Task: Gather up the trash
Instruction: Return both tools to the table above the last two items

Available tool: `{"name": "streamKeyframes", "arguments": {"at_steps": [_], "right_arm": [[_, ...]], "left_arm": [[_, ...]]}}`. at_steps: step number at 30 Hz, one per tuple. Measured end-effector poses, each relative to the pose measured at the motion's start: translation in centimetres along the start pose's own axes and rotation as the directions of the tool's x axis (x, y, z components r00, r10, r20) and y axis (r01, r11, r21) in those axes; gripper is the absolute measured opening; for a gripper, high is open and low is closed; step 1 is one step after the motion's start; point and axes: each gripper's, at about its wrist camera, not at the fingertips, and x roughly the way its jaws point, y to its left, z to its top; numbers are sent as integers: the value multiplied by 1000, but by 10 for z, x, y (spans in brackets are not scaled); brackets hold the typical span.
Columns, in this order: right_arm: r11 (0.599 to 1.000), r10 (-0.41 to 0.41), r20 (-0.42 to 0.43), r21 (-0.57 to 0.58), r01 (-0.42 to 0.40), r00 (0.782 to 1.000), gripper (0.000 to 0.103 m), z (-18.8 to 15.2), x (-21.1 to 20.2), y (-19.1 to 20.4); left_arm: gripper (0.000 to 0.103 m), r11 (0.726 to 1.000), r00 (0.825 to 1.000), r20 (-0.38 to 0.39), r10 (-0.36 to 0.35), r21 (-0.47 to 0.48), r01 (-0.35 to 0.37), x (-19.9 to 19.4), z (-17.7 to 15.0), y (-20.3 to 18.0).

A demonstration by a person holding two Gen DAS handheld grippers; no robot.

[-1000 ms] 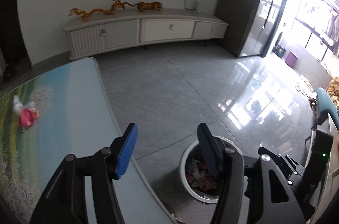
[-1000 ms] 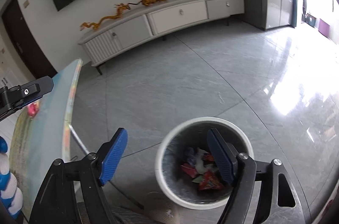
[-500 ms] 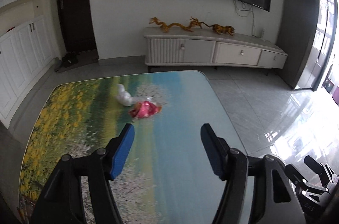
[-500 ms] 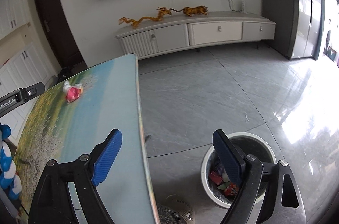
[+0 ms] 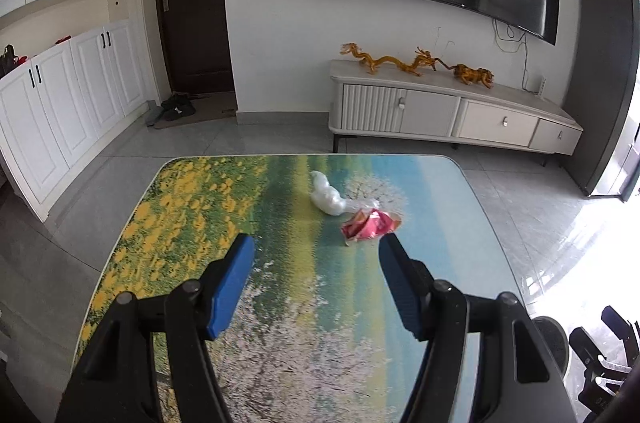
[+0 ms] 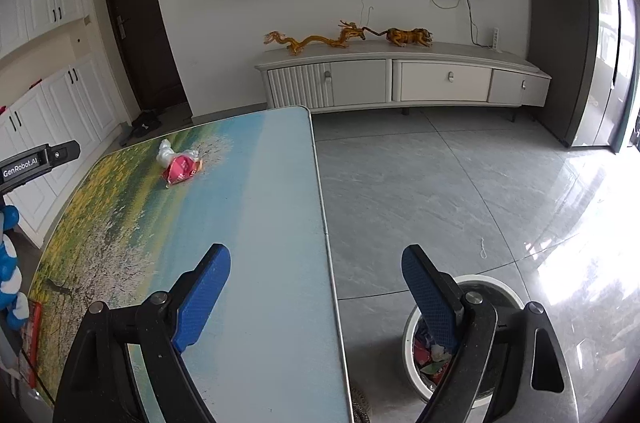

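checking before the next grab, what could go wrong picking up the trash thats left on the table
The red wrapper and white plastic wad lie touching, so the open left gripper might pinch both or nudge one away. The wrapper lies flat and crinkled on the smooth table, so the fingers may slide over it. The bin sits on the floor past the table edge; a loose grip could drop it short.

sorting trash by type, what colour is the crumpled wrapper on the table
Red-pink with a bit of orange, the crumpled wrapper shows best in the left wrist view.
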Motion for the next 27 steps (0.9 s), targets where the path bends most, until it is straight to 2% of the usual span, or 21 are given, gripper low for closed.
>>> {"name": "streamKeyframes", "arguments": {"at_steps": [3,8,13,16,19,21,23,27], "right_arm": [[1000,2,1,-12,-2,1000,87,4,2,6],[999,15,14,-46,-15,1000,87,19,5,17],[991,72,48,-112,-66,996,87,51,8,34],[982,143,57,-130,-135,988,87,81,14,39],[969,212,82,-143,-199,974,87,116,24,48],[956,268,70,-145,-256,961,87,133,40,55],[954,279,51,-132,-270,959,86,139,59,62],[930,341,-26,-139,-341,940,85,128,110,84]], "left_arm": [[63,1000,1000,1,7,8,-7,2,8,8],[63,1000,999,-37,-21,4,21,12,29,26],[63,999,999,-41,-33,10,33,20,55,40],[63,999,998,-42,-37,6,38,33,73,48],[63,999,997,-65,-48,-2,48,55,85,52],[63,997,993,-93,-70,-21,68,74,87,54],[63,996,988,-130,-87,-40,83,99,85,52],[63,990,968,-212,-133,-79,119,152,74,43]]}}
